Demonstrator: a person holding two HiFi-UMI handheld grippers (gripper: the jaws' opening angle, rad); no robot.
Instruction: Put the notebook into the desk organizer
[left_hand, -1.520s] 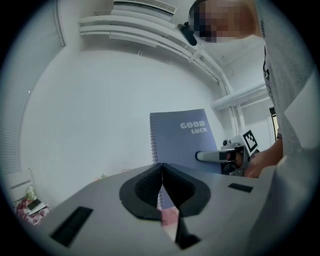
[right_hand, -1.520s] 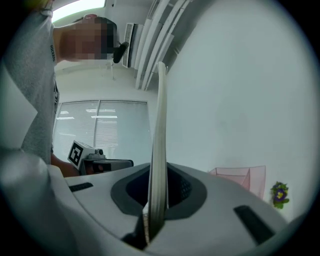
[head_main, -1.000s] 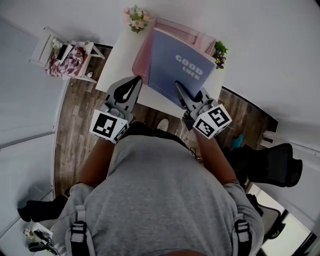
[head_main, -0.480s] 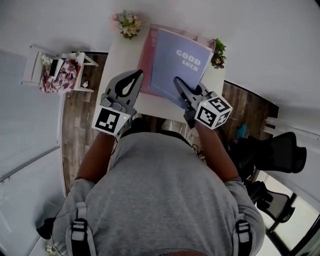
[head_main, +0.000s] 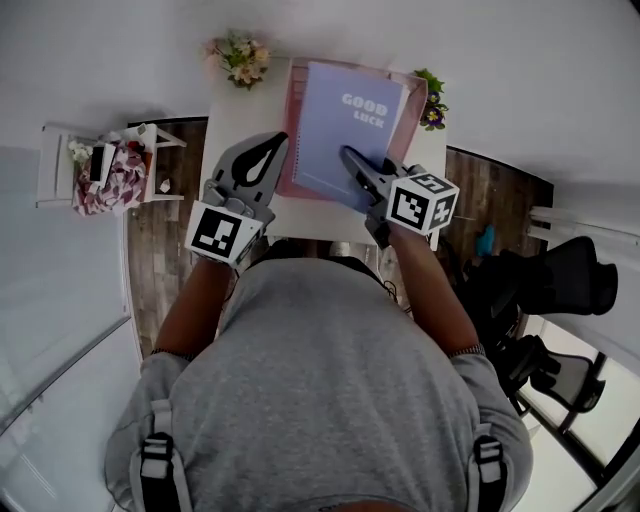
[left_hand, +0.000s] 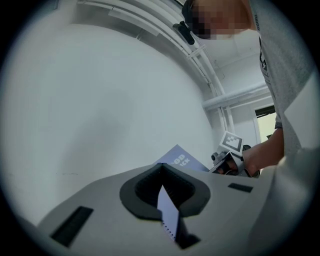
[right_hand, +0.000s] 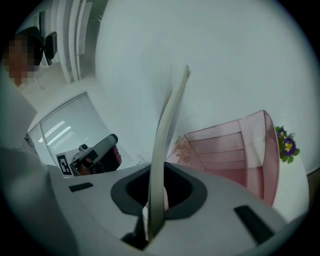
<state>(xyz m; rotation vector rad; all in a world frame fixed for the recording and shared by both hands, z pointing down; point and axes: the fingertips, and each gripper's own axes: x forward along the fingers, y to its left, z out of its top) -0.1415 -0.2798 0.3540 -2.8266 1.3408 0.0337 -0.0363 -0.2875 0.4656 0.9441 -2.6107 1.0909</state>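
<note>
Notebook (head_main: 350, 120), clamped in R gripper's (head_main: 348, 156) closed fingers, has moved fwd, now over organizer (head_main: 292, 130). Insertion prob. next. L gripper (head_main: 277, 141): fingers closed, empty, alongside.

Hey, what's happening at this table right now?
A person works with tongs in each hand. The right tongs are clamped on the near edge of a blue notebook, holding it over the pink desk organizer on the white table; it isn't inside yet. The left tongs, tips together, hover beside it.

One notebook (head_main: 350, 125), one desk organizer (right_hand: 230, 150)
</note>
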